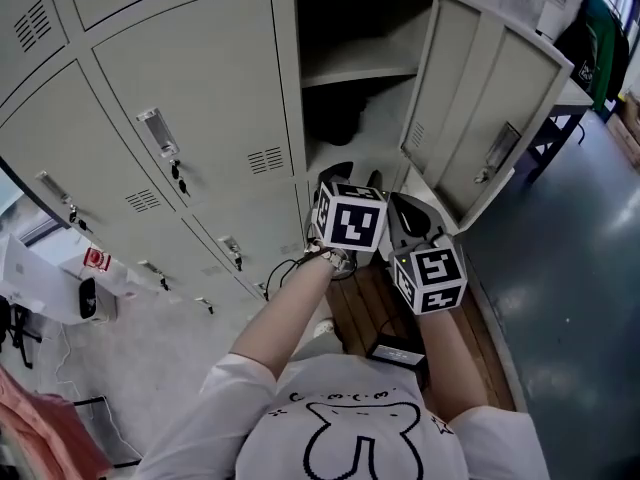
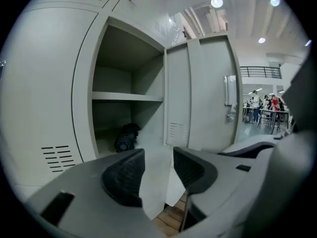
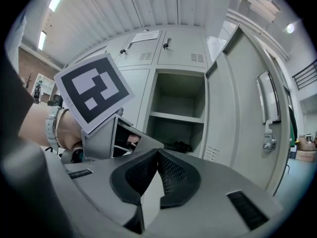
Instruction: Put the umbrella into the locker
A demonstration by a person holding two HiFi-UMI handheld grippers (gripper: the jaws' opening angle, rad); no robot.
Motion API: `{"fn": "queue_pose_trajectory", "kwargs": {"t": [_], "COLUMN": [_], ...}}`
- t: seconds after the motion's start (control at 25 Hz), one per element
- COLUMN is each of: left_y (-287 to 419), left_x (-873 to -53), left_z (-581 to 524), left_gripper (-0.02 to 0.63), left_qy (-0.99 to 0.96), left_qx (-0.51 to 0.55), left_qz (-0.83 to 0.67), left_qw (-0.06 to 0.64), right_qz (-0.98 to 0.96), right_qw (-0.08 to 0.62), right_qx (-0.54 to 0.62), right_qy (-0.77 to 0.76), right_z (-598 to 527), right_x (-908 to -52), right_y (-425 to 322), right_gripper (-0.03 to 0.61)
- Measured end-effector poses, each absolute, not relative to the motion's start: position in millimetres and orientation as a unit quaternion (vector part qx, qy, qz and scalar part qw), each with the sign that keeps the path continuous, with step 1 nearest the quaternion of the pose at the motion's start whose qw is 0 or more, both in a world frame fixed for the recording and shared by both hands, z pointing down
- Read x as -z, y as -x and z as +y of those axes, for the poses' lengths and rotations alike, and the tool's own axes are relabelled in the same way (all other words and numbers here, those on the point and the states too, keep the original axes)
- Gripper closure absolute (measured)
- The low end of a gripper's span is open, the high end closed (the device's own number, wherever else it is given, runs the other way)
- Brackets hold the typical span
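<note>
1. Locker (image 1: 294, 98) stands open, its door (image 1: 470, 98) swung out to the right in the head view. The neighbouring locker doors (image 1: 190, 98) on the left are closed.
2. Umbrella (image 1: 335, 120) - a dark folded bundle - lies inside the open locker, on the floor of the lower compartment under the shelf (image 1: 360, 71). It sits toward the back and no gripper touches it.
3. The upper compartment above the shelf shows nothing in it.
4. Left gripper (image 2: 158, 170): jaws partly open with a clear gap between the pads and nothing between them. It points at the locker opening from outside, well short of the umbrella.
5. Right gripper (image 3: 157, 165): jaws closed, pad tips meeting, nothing held. It also faces the open locker from outside.
6. In the head view both grippers are held close together in front of the locker's lower edge, marker cubes up, left one slightly ahead of the right.
7. The right gripper view shows the left gripper's marker cube at upper left, with the person's wrist and a wristband (image 3: 52, 128) behind it.
8. Wooden slat flooring (image 1: 365, 308) runs under the grippers at the locker's foot.
9. The left gripper view catches people (image 2: 255, 103) far off at right - too small for detail.
</note>
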State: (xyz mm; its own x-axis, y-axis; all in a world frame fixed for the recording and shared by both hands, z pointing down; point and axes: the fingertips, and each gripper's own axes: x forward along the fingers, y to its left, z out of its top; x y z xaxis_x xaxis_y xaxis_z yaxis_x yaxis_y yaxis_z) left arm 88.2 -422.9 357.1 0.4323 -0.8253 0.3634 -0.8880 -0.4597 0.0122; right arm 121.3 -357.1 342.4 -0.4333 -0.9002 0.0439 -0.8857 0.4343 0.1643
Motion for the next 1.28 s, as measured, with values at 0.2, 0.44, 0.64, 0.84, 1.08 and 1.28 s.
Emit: {"fn": "queue_pose_trajectory", "kwargs": {"t": [0.2,0.44,0.64,0.84,1.08,1.28], "left_y": [-87,-79,-62,-49,-53,-59], "left_x": [-344,-335,-341,-343,-342,-337], "left_z": [-400,-385,-368,-350,-328,-321], "left_gripper": [0.495,0.591,0.591,0.592,0.592,0.592], "left_qy": [-0.848,-0.849,-0.854,-0.861,-0.877,-0.883], "left_qx": [-0.136,-0.102,-0.043,-0.001,0.006,0.013], "left_qz": [-0.508,-0.517,-0.513,-0.504,-0.480,-0.470], "left_qw": [0.067,0.038,0.073,0.068,0.023,-0.007], "right_qz": [-0.848,-0.848,-0.851,-0.858,-0.861,-0.861], "right_qw": [0.051,0.042,0.028,0.018,0.004,0.006], "right_qx": [0.069,0.069,0.066,0.056,0.052,0.059], "right_qy": [-0.523,-0.525,-0.521,-0.510,-0.506,-0.505], "right_z": [-344,-336,-324,-313,-302,-301], "right_x": [-335,-329,-329,-336,-345,-342], "right_y": [-116,-118,-119,-118,-117,-113], "right_gripper": [0.555,0.555,0.555,0.557,0.560,0.560]}}
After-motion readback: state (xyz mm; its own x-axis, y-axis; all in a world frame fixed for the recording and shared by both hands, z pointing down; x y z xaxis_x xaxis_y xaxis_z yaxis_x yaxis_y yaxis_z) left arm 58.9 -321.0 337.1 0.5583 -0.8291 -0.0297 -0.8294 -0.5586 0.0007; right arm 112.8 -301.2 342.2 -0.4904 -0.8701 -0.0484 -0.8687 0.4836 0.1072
